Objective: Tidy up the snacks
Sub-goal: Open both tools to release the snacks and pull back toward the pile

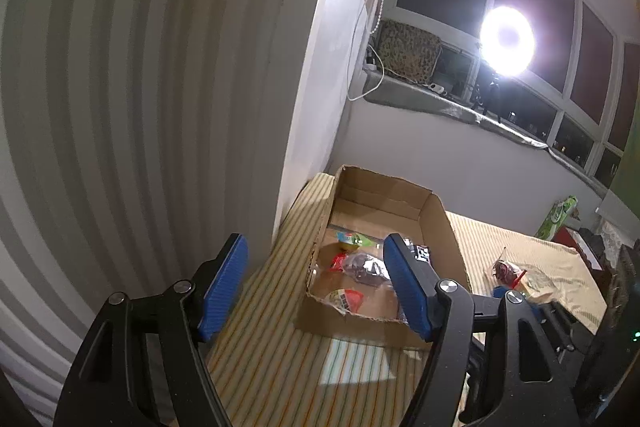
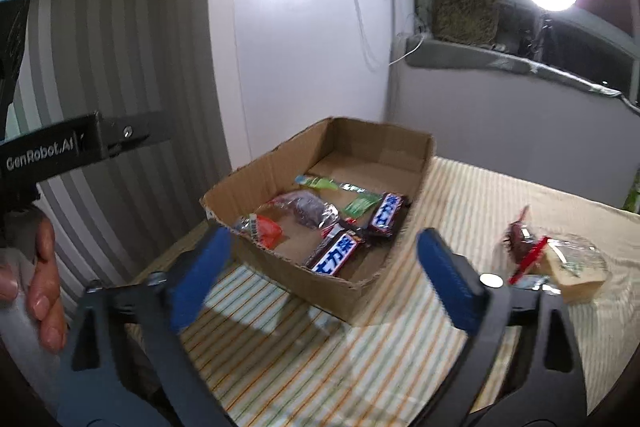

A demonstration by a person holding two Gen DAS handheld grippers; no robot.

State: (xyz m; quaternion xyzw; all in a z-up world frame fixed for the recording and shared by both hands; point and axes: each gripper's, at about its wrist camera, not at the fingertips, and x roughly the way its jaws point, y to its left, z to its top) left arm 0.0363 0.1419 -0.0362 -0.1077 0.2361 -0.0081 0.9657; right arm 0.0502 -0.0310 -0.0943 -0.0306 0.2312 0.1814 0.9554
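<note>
From the left wrist view, the left tool (image 1: 316,287) stands wide with nothing between its blue pads. Just ahead of it, the cardboard box (image 1: 436,223) sits on the striped cloth (image 1: 280,359), with wrapped snacks inside. To the right of this tool, a clear snack bag (image 1: 516,273) lies on the cloth, outside the box.

From the right wrist view, the right tool (image 2: 324,267) is wide and empty. The box (image 2: 272,171) is directly ahead; two chocolate bars (image 2: 336,253) lie in it. A wrapped cake slice (image 2: 576,267) rests right of the tool.

Black tongs (image 2: 320,267) w/ ribbed blue pads (image 2: 448,279), silver screws, "GenRobot.AI" marking
</note>
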